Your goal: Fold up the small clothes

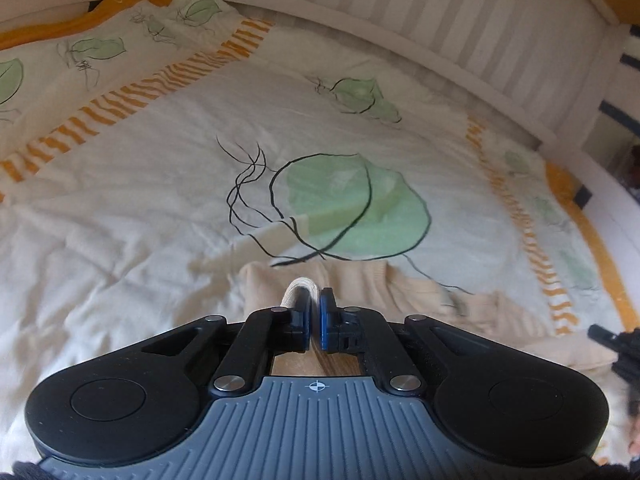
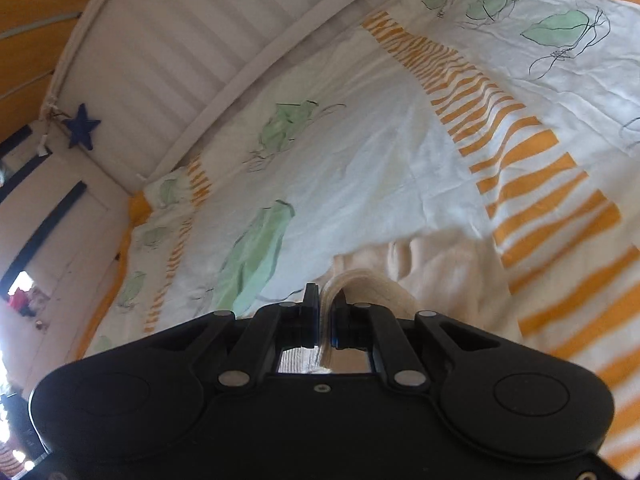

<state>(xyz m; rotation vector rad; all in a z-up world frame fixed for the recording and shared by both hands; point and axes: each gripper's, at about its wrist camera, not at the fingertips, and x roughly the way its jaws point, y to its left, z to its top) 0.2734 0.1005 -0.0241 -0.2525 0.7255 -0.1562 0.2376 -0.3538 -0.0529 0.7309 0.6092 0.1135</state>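
A small cream knitted garment lies on the bed cover just ahead of my left gripper. The left gripper is shut on a ribbed edge of the cream garment, which pokes up between the blue pads. In the right wrist view the same cream garment spreads ahead and to the right. My right gripper is shut on another ribbed edge of it, with the fabric running down between the jaws. The tip of the right gripper shows at the left wrist view's right edge.
The bed cover is white with green leaf prints and orange striped bands. A padded white striped bed wall runs along the far side. A blue star hangs on the wall beside white furniture at the left.
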